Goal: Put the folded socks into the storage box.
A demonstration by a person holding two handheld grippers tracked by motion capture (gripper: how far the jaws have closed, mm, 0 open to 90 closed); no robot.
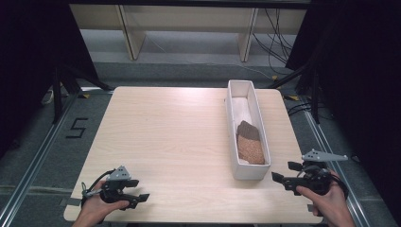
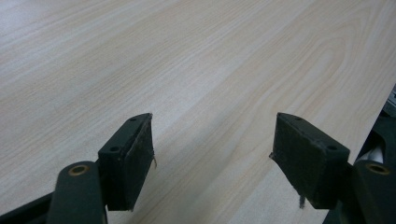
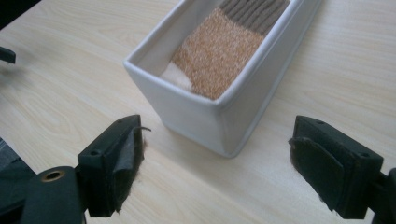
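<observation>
A long white rectangular bin (image 1: 233, 118) stands on the right half of the wooden table (image 1: 175, 142), running front to back. Inside its near end lies a folded cloth (image 1: 249, 144), tan-orange with a brown ribbed end. In the right gripper view the bin (image 3: 205, 112) has its near corner just ahead of my right gripper (image 3: 217, 163), and the cloth (image 3: 219, 51) lies in it. My right gripper (image 1: 286, 172) is open and empty at the table's front right. At the front left corner my left gripper (image 1: 137, 191) is open too, and my left gripper (image 2: 212, 154) has bare wood between its jaws.
Dark floor with metal rails surrounds the table, and a "5" mark (image 1: 76, 127) lies on the floor at left. Pale shelving legs (image 1: 132, 33) and cables (image 1: 276, 33) stand beyond the far edge. The table's left and middle surface is bare wood.
</observation>
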